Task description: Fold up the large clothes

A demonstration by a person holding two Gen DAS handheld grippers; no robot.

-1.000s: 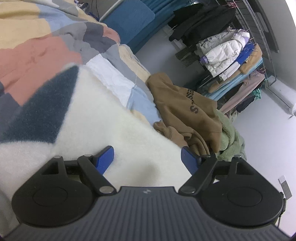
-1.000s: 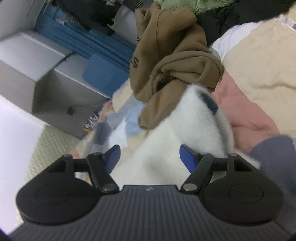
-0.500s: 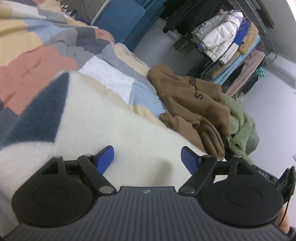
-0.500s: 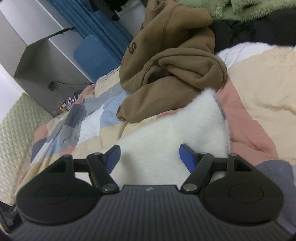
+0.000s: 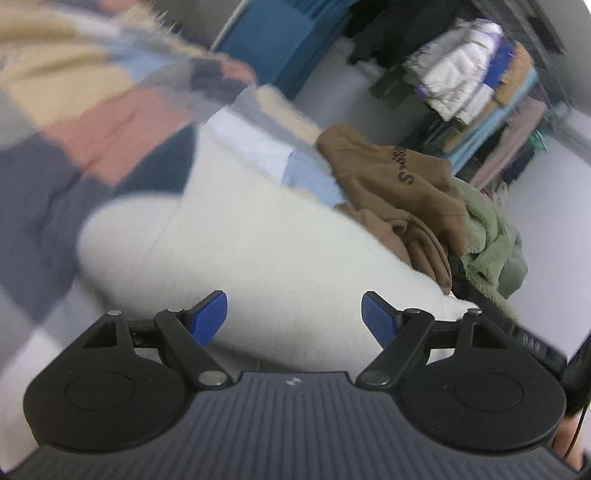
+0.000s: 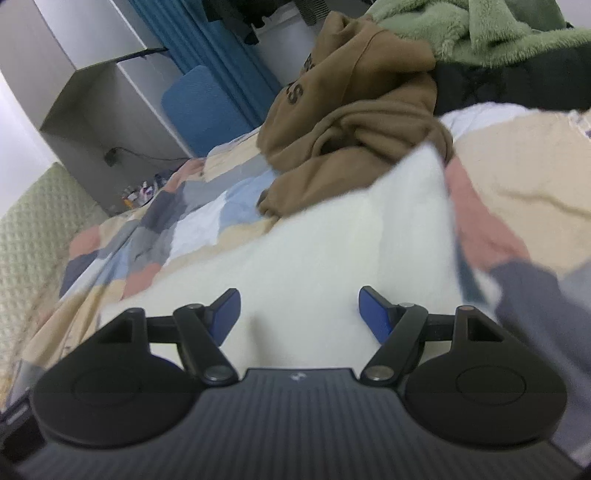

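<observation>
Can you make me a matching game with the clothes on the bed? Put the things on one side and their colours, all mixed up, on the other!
Things:
1. fluffy garment under the jaws
2. hoodie with letters on it
3. fuzzy fleece at the far end
4. cushion by the curtain

Colours:
A. green
B. blue
C. white
D. brown

Pairs: 1-C, 2-D, 3-A, 4-B

cream fleece (image 5: 280, 236), brown hoodie (image 6: 354, 125), patchwork quilt (image 6: 155, 236)
</observation>
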